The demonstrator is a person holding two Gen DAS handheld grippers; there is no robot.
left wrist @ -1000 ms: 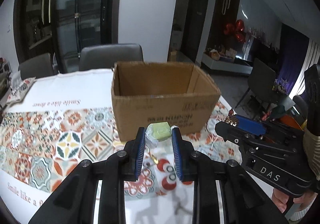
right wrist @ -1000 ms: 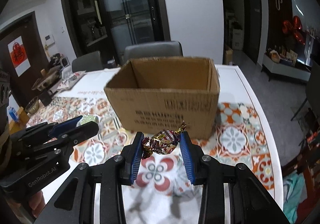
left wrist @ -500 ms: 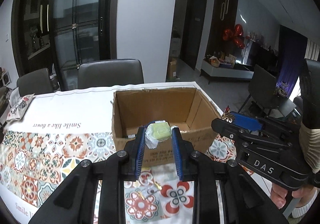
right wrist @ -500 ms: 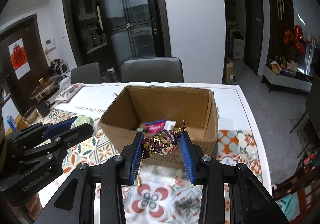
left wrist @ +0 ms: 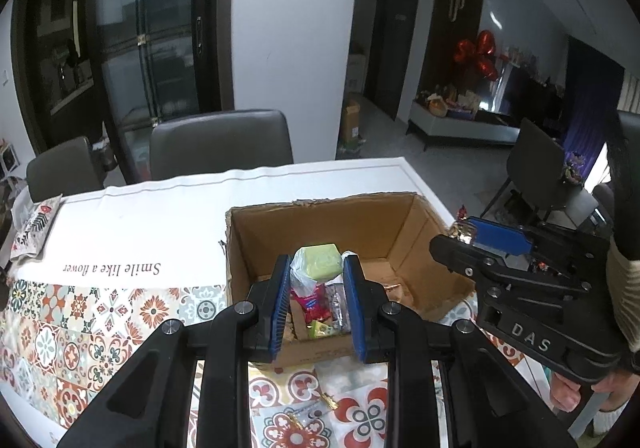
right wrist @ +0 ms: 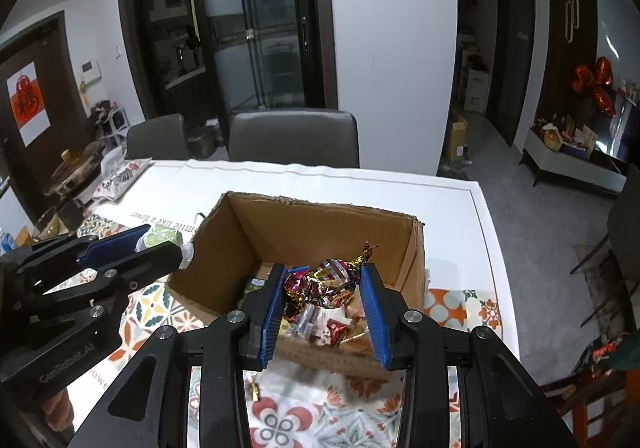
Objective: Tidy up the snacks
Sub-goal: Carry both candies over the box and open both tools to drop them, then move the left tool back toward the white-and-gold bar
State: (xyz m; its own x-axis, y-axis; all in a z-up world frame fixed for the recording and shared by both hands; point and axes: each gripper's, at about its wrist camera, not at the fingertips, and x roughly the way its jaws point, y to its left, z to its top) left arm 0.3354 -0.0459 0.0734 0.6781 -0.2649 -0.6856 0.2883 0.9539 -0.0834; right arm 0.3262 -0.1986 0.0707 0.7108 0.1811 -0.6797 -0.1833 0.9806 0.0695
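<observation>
Left wrist view. My left gripper [left wrist: 316, 276] pinches a green wrapped candy [left wrist: 320, 266] between its blue pads; the candy hangs over the near-left part of the open cardboard box [left wrist: 416, 220], with loose snacks directly beneath it. The box stands on the patterned tabletop [left wrist: 120, 304]. I judge that a release here would land inside. My right gripper [left wrist: 476, 236] enters from the right edge, level with the box's right wall.

Right wrist view. My right gripper [right wrist: 324, 284] pinches a foil-wrapped candy [right wrist: 326, 280], its long axis lying across the jaws, twisted ends pointing outward. It hangs over the box's near edge, above a heap of wrappers that the left view largely hides. Only the left view shows stray gold wrappers [left wrist: 328, 402] remaining on the tabletop before the box.
</observation>
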